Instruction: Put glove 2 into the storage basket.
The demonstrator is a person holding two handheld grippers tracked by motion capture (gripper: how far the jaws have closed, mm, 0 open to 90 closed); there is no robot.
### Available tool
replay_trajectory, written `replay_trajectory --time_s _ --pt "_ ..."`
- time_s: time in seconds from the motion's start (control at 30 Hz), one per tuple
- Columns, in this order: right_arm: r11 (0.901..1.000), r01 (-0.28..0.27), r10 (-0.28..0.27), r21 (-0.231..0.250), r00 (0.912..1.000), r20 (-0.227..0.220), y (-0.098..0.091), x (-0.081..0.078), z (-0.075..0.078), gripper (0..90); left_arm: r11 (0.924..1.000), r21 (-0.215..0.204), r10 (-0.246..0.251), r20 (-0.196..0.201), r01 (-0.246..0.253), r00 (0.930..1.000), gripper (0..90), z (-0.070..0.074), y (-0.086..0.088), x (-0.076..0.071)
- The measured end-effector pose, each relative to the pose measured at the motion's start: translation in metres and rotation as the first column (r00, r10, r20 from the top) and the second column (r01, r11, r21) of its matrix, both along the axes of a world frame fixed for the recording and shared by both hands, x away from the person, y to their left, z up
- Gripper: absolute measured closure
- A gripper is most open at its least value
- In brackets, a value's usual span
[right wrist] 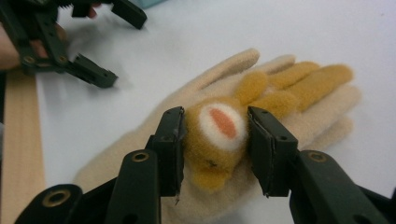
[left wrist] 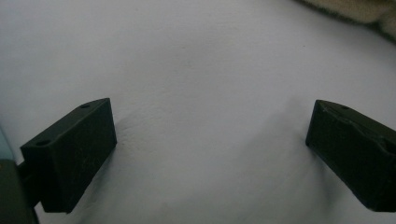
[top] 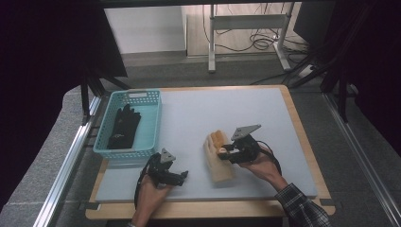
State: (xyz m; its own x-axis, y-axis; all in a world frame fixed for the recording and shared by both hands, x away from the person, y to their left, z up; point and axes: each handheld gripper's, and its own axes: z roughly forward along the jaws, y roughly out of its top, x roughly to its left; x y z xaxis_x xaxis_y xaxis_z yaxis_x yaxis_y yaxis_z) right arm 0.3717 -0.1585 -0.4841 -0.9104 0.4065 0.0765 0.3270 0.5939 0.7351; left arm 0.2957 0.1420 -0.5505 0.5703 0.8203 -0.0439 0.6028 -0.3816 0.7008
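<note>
Cream knitted glove [right wrist: 280,121] with a fuzzy orange bear patch lies flat on the grey tabletop [top: 189,123]; right gripper [right wrist: 215,140] pinches that patch; left gripper [left wrist: 210,140] gapes empty; turquoise plastic basket [top: 150,120] holds a black glove [top: 124,126].

The glove [right wrist: 280,116] was cream, with a mustard-yellow plush patch [right wrist: 219,135] bearing a white oval and an orange centre. The basket [top: 106,147] was teal, and the glove inside [top: 124,125] was black. The table [top: 198,113] was pale grey, edged in light wood. The sleeve [top: 302,208] was dark plaid.
</note>
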Motion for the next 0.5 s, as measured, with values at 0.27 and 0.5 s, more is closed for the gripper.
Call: replay_trajectory --time_s 0.27,0.5 --pt "0.9996 0.027 -0.027 0.006 0.9996 -0.002 -0.002 0.001 -0.003 44.6 1.0000 0.000 0.000 0.000 0.000 1.0000 1.9 0.000 0.000 0.000" --pt "0.9961 0.084 -0.084 0.027 0.9965 0.006 -0.025 -0.003 0.012 47.3 1.0000 -0.001 0.001 0.000 -0.001 1.0000 1.9 0.000 0.000 0.000"
